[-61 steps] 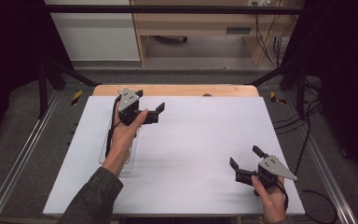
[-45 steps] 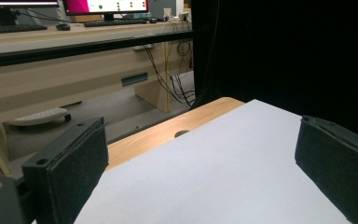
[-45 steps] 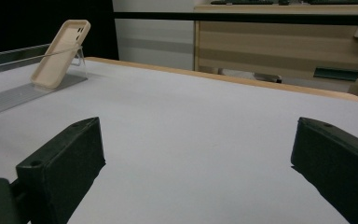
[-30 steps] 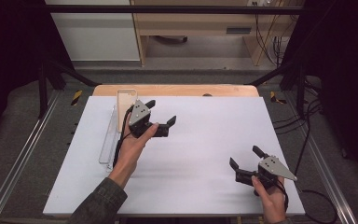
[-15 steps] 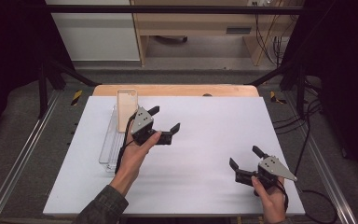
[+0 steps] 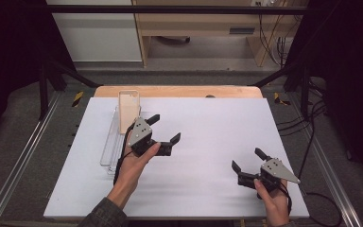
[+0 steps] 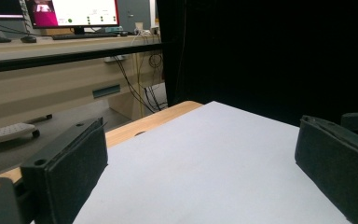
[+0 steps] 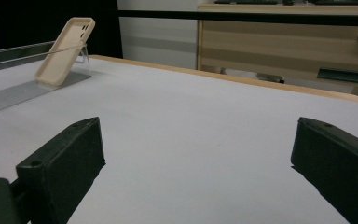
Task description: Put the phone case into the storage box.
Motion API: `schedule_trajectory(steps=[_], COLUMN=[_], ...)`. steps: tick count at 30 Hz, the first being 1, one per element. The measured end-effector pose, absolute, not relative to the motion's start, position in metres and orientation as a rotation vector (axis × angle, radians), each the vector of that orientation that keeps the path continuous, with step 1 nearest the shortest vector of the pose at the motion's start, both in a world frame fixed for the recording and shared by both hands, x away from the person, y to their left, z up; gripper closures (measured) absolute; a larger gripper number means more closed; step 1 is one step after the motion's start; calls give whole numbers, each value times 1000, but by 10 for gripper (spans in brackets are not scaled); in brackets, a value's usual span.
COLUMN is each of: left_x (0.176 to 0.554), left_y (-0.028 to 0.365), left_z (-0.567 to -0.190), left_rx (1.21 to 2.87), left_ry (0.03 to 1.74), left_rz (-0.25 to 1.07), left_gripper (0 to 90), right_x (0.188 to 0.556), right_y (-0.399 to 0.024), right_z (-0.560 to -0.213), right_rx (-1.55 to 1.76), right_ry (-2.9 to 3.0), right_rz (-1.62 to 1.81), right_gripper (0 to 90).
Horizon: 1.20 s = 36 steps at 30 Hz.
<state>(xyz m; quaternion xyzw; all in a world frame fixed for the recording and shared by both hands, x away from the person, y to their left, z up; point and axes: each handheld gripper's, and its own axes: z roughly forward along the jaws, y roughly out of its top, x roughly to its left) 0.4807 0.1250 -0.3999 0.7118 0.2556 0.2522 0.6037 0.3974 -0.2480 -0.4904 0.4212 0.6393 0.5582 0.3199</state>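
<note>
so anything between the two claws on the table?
No. In the high view the white sheet is bare between the left claw and the right claw; the phone case stands behind the left one.

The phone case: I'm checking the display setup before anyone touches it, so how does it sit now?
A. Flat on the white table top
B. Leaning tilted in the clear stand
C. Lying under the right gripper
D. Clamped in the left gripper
B: the beige phone case leans back, tilted, against the clear stand at the table's far left, apart from the open left gripper and the open right gripper.
</note>
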Motion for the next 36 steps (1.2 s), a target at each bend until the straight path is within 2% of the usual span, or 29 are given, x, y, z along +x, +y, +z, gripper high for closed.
schedule_trajectory(steps=[36], left_x=[433], left_y=[178], left_z=[-387], left_rx=[1577], left_ry=[628], left_rz=[586], left_gripper=[17], right_x=[396], right_y=[-245], right_z=[-490], right_rx=[1096], right_ry=[1691], right_rz=[1467], right_gripper=[25])
